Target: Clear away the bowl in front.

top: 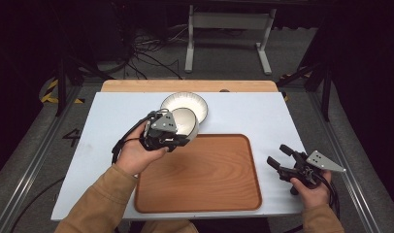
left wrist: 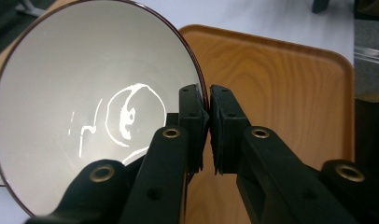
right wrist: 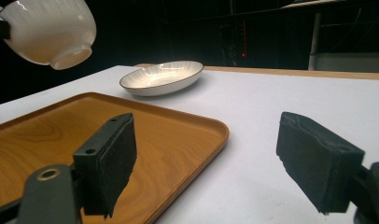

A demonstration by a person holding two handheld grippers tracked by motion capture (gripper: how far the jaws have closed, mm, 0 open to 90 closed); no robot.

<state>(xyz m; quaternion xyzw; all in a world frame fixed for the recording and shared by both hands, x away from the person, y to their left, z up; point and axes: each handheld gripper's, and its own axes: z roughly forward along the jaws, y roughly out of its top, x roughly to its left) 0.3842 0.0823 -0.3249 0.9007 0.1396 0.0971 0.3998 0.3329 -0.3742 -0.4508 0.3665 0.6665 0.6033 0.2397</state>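
A white bowl (top: pixel 186 120) with a dark rim hangs tilted in the air over the far left corner of the wooden tray (top: pixel 200 174). My left gripper (top: pixel 180 137) is shut on its rim. In the left gripper view the jaws pinch the bowl's edge (left wrist: pixel 197 70), one inside and one outside, with the left gripper (left wrist: pixel 207 105) closed tight. A shallow white plate (top: pixel 185 103) lies on the table just behind the bowl. My right gripper (top: pixel 277 154) stands open and holds nothing, to the right of the tray. From the right gripper (right wrist: pixel 206 158), the bowl (right wrist: pixel 50 30) floats at upper left.
The tray (right wrist: pixel 61 135) is bare and lies at the near middle of the white table (top: pixel 263 116). The plate (right wrist: pixel 162 77) sits beyond the tray's far edge. A wooden strip (top: pixel 137 86) runs along the table's back edge, with a floor, cables and a stand behind.
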